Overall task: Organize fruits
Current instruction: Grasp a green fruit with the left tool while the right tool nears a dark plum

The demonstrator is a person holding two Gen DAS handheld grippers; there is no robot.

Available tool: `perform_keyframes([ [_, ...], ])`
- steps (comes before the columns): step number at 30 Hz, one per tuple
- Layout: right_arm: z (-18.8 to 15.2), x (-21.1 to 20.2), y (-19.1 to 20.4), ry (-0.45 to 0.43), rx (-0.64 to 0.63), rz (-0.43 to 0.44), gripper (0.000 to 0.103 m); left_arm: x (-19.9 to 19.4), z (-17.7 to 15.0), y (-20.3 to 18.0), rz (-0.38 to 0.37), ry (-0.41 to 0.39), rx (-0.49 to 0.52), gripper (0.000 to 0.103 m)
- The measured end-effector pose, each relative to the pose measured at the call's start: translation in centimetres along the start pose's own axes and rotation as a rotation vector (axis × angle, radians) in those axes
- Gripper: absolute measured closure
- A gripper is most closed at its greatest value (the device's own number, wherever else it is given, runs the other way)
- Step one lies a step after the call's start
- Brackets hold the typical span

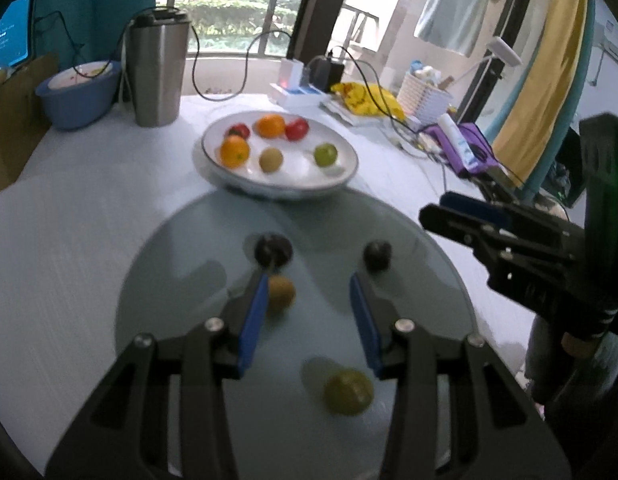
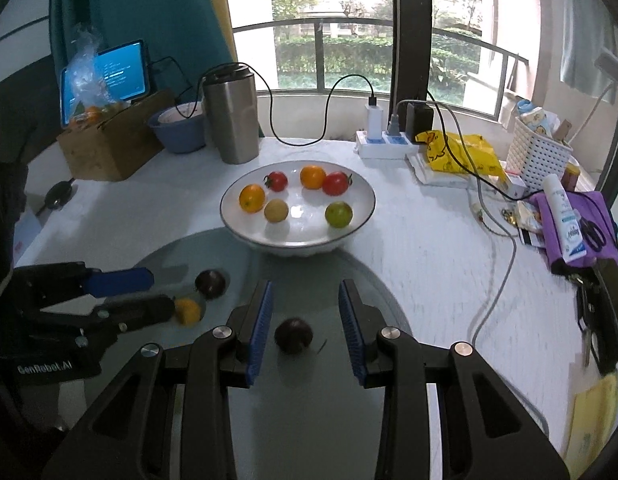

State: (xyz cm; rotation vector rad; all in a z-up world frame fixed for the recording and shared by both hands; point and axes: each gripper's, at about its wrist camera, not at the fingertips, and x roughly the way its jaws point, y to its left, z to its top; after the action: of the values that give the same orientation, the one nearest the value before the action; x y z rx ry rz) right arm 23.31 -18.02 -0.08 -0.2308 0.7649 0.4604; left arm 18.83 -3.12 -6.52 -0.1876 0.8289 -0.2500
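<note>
Right now both grippers hover over the glass disc point(image 2: 309, 420), where four loose fruits wait: two dark plums, a brownish-yellow one and a green one.

The right gripper point(image 2: 307, 332) has its jaws spread with nothing pinched, and the near dark plum point(image 2: 293, 335) sits on the glass right between the blue pads, untouched on either side.

The left gripper point(image 1: 309, 312) is likewise parted and empty, its left pad just beside the yellow-brown fruit point(image 1: 281, 293), the far dark plum point(image 1: 273, 249) ahead and the green fruit point(image 1: 347, 391) below.

The white bowl point(image 2: 365, 216) already holds six fruits.

To do it well, I'd say centre the plum, sink low, close gently so it doesn't roll, then lift clear of the rim.
</note>
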Motion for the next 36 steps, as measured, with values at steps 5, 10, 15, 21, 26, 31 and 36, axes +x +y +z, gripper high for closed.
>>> perform_keyframes([
  [5,-1.6,-1.3,0.5,-0.001,-0.003,-0.001,0.067,-0.5,-2.0,-0.7,-0.003,0.01,-0.002,0.059],
  [10,-2.9,-1.8,0.8,0.003,0.001,0.003,0.067,-0.9,-3.6,-1.6,0.0,0.021,0.018,0.059],
  [15,-4.0,-2.2,1.0,0.008,0.006,0.014,0.067,-0.9,-5.0,-2.3,-0.001,0.045,0.025,0.059],
  [21,-4.4,-1.8,0.7,0.017,0.018,0.026,0.067,-0.1,-5.4,-2.9,0.012,0.065,0.046,0.059],
  [26,-4.7,-0.7,0.2,0.034,0.033,0.037,0.066,0.7,-5.5,-3.1,0.025,0.076,0.072,0.068],
  [31,-5.0,0.7,-0.1,0.063,0.045,0.053,0.066,1.0,-5.4,-2.7,0.034,0.071,0.072,0.071],
  [36,-4.8,2.2,-0.3,0.089,0.049,0.066,0.066,1.0,-5.1,-2.1,0.031,0.067,0.06,0.072],
])
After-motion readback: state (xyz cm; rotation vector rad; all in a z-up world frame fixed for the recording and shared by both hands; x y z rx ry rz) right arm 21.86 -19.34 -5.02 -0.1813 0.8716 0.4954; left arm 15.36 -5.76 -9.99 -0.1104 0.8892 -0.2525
